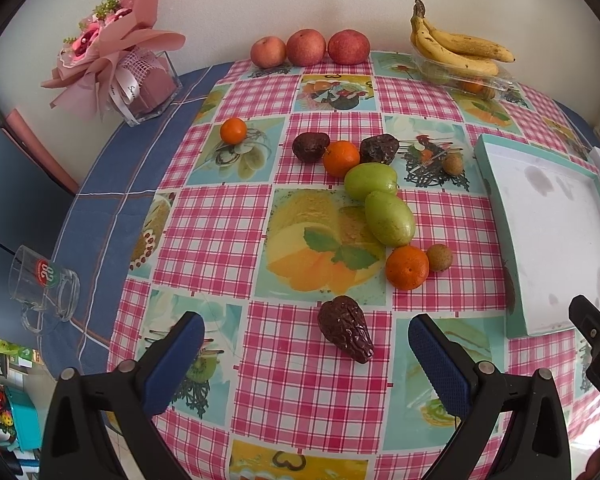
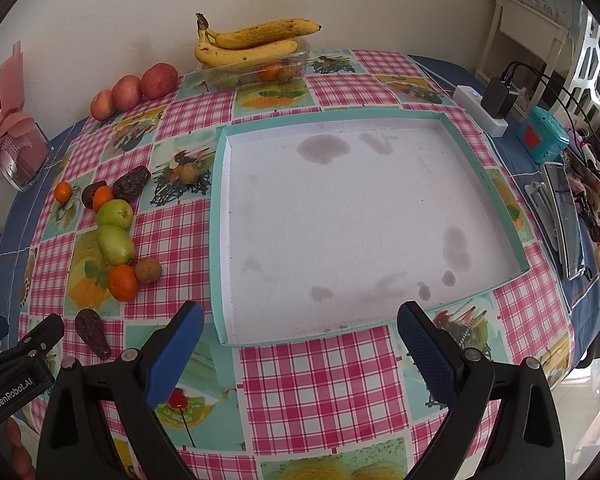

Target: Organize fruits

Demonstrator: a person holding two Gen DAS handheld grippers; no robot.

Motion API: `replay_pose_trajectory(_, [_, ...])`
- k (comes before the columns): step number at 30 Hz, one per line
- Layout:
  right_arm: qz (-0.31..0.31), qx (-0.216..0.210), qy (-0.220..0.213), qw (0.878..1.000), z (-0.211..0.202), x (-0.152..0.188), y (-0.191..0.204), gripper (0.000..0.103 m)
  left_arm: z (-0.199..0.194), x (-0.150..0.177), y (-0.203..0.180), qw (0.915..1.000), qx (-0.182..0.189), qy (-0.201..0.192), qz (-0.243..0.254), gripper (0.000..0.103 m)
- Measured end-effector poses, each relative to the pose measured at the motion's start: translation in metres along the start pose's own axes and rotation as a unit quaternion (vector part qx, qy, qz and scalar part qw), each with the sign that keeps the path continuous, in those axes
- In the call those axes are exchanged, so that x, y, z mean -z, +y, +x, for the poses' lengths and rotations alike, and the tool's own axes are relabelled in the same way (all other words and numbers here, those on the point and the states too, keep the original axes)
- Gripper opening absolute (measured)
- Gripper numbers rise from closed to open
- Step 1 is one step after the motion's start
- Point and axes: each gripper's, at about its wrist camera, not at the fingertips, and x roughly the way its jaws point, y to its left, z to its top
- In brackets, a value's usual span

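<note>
Both claws gape empty over the counter (image 1: 308, 380); the left claw (image 1: 306, 354) should centre on the wrinkled dark fruit (image 1: 345, 329) between its jaws, then carry it to the tray (image 2: 220, 216)

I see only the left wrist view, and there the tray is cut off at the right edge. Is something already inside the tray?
Observer: No. The right wrist view shows the whole tray; it holds no fruit, only grey stains on its white floor.
Operator: What lies beyond the tray, on its far right side?
Observer: A white power strip with a black charger plugged in, and a small teal box beside it.
Operator: Where is the right gripper?
Observer: The right gripper is open, holds nothing, and faces the tray's near rim. The left gripper is open too, with a dark wrinkled fruit lying between its fingers.
</note>
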Motion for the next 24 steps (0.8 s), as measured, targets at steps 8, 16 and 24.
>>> replay_pose_trajectory(8, [-0.003, 0.001, 0.001, 1.0, 0.001, 0.0, 0.001, 0.097, 0.001, -0.001, 0.001, 1.0, 0.008, -0.005, -0.001, 0.103])
replay_pose_trajectory(16, [-0.007, -0.007, 0.0, 1.0, 0.002, -0.003, 0.005, 0.097, 0.001, -0.003, 0.007, 0.9993, 0.019, -0.03, -0.016, 0.103])
replay_pose_trajectory(24, [-0.004, -0.046, -0.022, 0.999, -0.009, -0.021, 0.021, 0.097, -0.004, -0.005, 0.023, 0.9945, 0.043, -0.081, -0.05, 0.103])
